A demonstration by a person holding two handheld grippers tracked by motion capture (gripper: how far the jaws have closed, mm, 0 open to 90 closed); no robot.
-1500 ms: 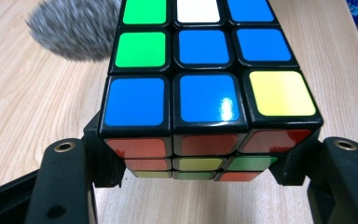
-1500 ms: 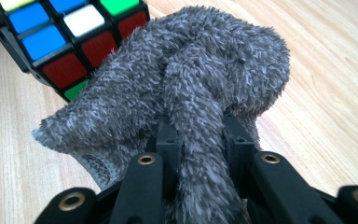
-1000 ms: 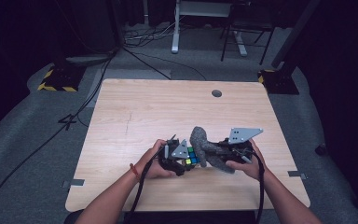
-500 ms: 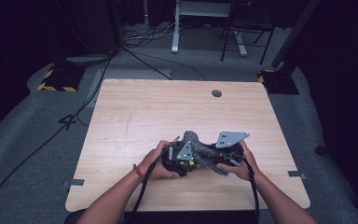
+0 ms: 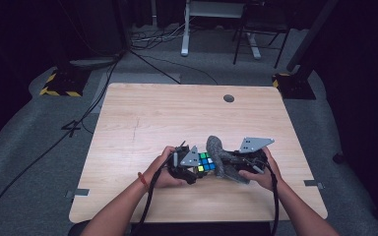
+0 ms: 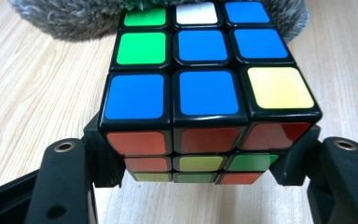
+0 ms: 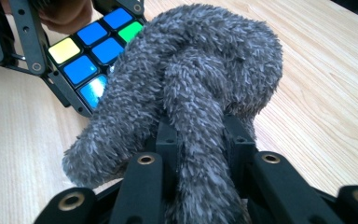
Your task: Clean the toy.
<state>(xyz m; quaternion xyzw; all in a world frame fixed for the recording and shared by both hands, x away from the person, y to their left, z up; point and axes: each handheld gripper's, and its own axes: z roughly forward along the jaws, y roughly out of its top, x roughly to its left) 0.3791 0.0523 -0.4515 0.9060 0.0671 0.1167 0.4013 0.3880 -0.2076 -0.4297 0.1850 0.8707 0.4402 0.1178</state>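
A Rubik's cube (image 6: 200,93) with blue, green, white and yellow stickers on top rests on the wooden table, clamped between the black jaws of my left gripper (image 6: 200,170). In the high view the cube (image 5: 205,162) sits at the front middle of the table with my left gripper (image 5: 189,164) on its left side. A grey fluffy cloth (image 7: 191,93) is bunched between the jaws of my right gripper (image 7: 200,149), which is shut on it. The cloth (image 5: 219,155) presses against the cube's right side, and my right gripper (image 5: 236,161) is just right of it.
The wooden table (image 5: 177,113) has open surface behind and to both sides of the hands. A round cable hole (image 5: 228,98) lies near its back edge. Cables and chair legs are on the floor beyond the table.
My right gripper swung left over the cube with the cloth half a second ago, then drew back right and down. The left gripper and the cube have stayed put.
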